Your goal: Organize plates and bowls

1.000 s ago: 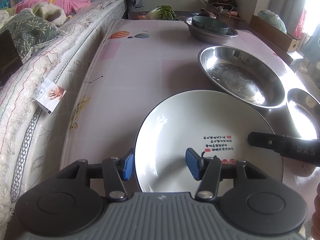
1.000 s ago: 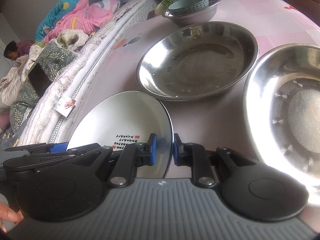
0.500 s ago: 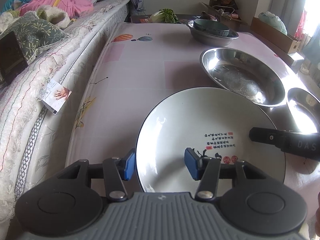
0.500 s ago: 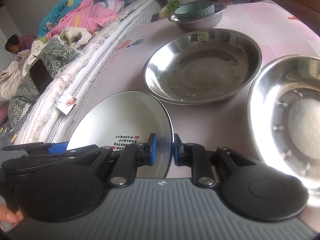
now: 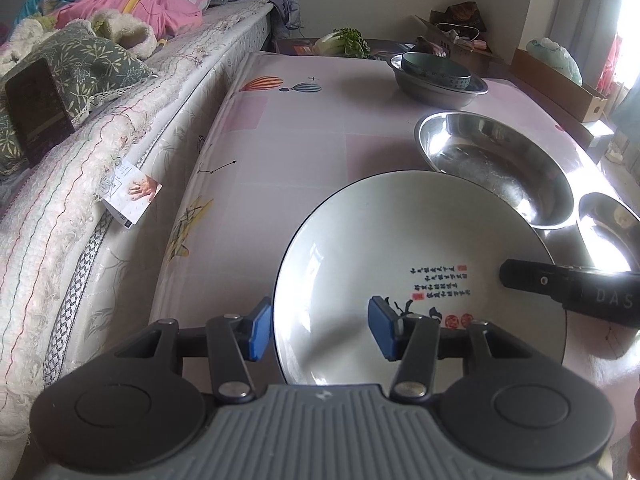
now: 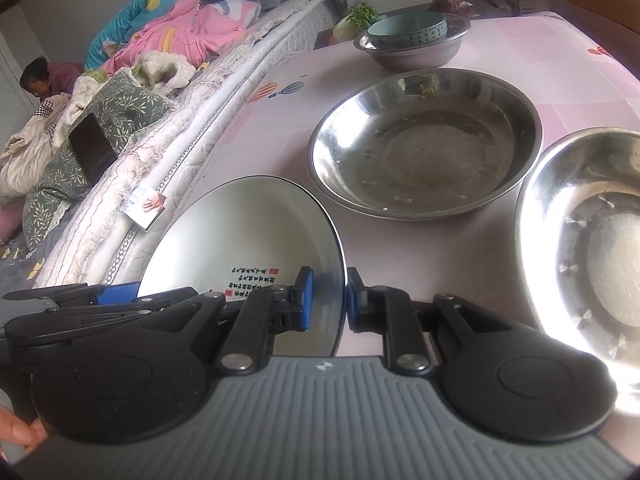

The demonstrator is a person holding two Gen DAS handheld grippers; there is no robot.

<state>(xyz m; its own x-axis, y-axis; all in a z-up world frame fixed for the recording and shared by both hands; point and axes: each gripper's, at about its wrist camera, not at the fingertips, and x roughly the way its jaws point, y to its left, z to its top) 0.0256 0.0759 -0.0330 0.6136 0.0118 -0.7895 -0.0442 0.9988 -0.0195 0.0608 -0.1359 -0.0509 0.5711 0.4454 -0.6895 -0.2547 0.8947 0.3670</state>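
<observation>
A white plate (image 5: 400,240) with a dark rim and printed characters is held tilted above the pink table; it also shows in the right wrist view (image 6: 248,232). My right gripper (image 6: 327,300) is shut on the plate's right rim. My left gripper (image 5: 318,330) is open, its jaws on either side of the plate's near-left rim, not clamped. A large steel basin (image 6: 424,140) lies just beyond the plate. A second steel basin (image 6: 592,240) lies to the right. A teal bowl (image 6: 408,30) sits in a grey basin (image 6: 416,54) at the far end.
A bed with a white mattress (image 5: 80,184), a patterned pillow, a phone and pink bedding runs along the table's left edge. A small card (image 5: 134,192) lies on the mattress side. Greens (image 5: 344,40) and cardboard boxes stand beyond the table (image 5: 288,128).
Both grippers and the plate have risen slightly and drawn back from the steel basins. The grip on the plate is unchanged.
</observation>
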